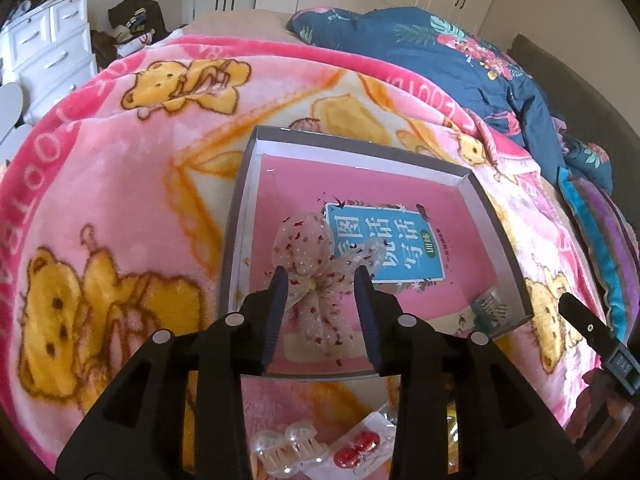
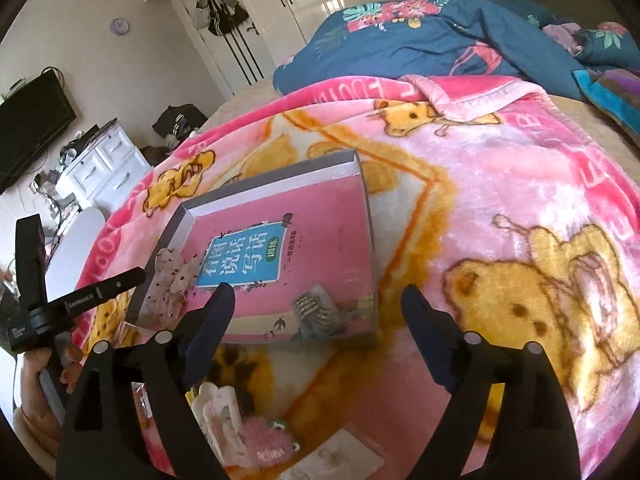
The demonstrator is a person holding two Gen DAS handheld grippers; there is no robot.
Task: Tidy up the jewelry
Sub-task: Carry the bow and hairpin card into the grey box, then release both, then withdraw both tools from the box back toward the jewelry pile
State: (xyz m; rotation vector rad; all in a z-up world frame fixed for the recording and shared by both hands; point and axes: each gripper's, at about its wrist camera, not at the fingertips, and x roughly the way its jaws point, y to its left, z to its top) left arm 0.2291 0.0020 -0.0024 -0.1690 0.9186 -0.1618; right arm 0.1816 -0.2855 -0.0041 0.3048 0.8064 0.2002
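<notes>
Pink blanket (image 1: 120, 184) bears 1 box (image 1: 256, 136); inside, 1 bow (image 1: 316, 256), 1 comb (image 2: 316, 308).

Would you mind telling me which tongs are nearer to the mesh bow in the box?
Left. The left tongs straddle the bow without touching it; the right tongs hover open beside it, over the box's near corner.

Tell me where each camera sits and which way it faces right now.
Left wrist: on the left claw, looking down into the box on the blanket; its fingers stand apart either side of the bow; the right claw's body shows at the right edge.
Right wrist: on the right claw, angled down at the box's near corner and the comb; fingers wide, nothing between them; a hand holds the left claw at the left edge.
Shared: box, bow, comb, blanket.
</notes>
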